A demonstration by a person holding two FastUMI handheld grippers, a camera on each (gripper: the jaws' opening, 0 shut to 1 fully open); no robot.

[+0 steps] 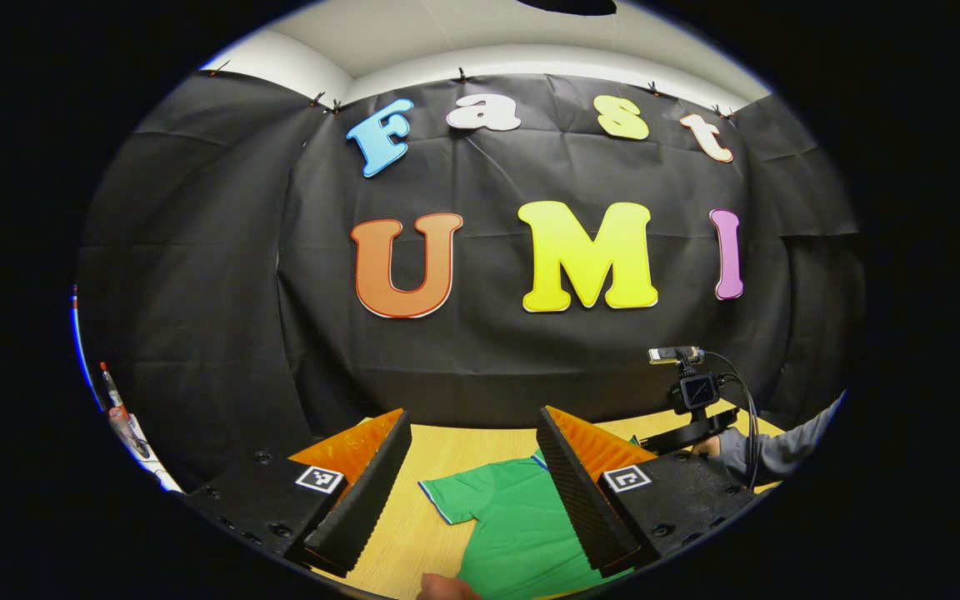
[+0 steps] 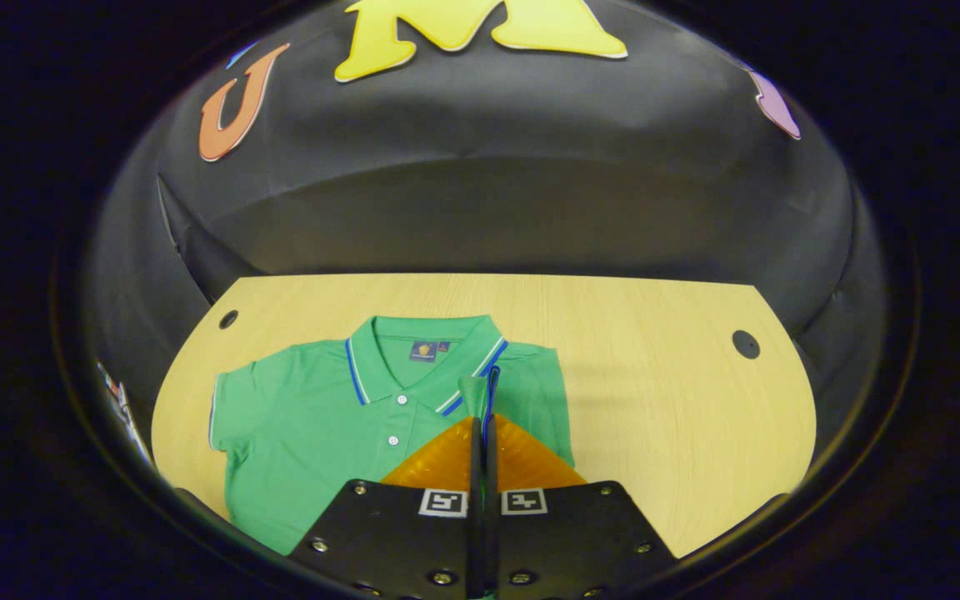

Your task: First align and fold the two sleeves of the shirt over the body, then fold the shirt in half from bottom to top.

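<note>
While the right gripper [image 2: 481,392] is clamped on the blue-edged sleeve [image 2: 487,385] over the green cotton polo shirt [image 2: 322,425] lying flat on the pale wooden table [image 2: 655,367], the left gripper [image 1: 473,475] hovers above it, jaws apart. Releasing off-line could leave that sleeve skewed across the shirt's body.

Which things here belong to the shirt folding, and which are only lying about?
For the job:
- green shirt, flat on the table
- its right sleeve, pinched in the right tool and lifted over the body
- left tool, open above the other sleeve

Not for the job:
- bottle at the booth's left edge
- the table's two holes
</note>
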